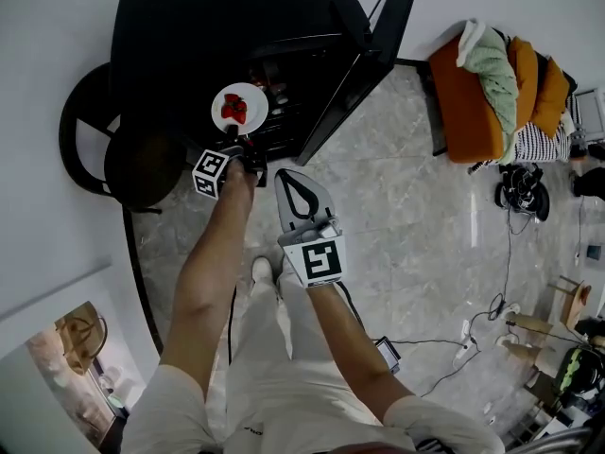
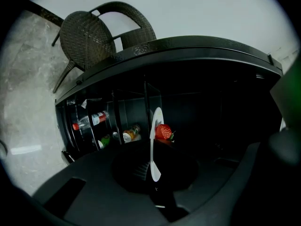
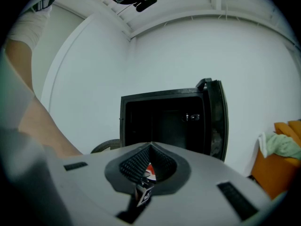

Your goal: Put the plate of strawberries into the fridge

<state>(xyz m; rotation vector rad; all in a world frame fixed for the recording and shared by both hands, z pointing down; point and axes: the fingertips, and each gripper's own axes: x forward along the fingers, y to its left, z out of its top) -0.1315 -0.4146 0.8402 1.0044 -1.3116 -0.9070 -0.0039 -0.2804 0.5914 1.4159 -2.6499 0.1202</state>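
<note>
Since the fridge [image 1: 189, 26] door [image 1: 373, 50] is already open, I'd say I'm most of the way there. The plate [image 1: 239, 109] of strawberries [image 1: 233, 110] is right at the fridge's mouth, upper centre-left of the head view, but not set down on a shelf yet. My left gripper [image 1: 248, 149] pinches the plate's near rim, so the plate sits just above it in frame. The right gripper [image 1: 293, 185] hangs mid-frame with its jaws pressed together on nothing. What's left, I reckon, is sliding the plate in and letting go.
</note>
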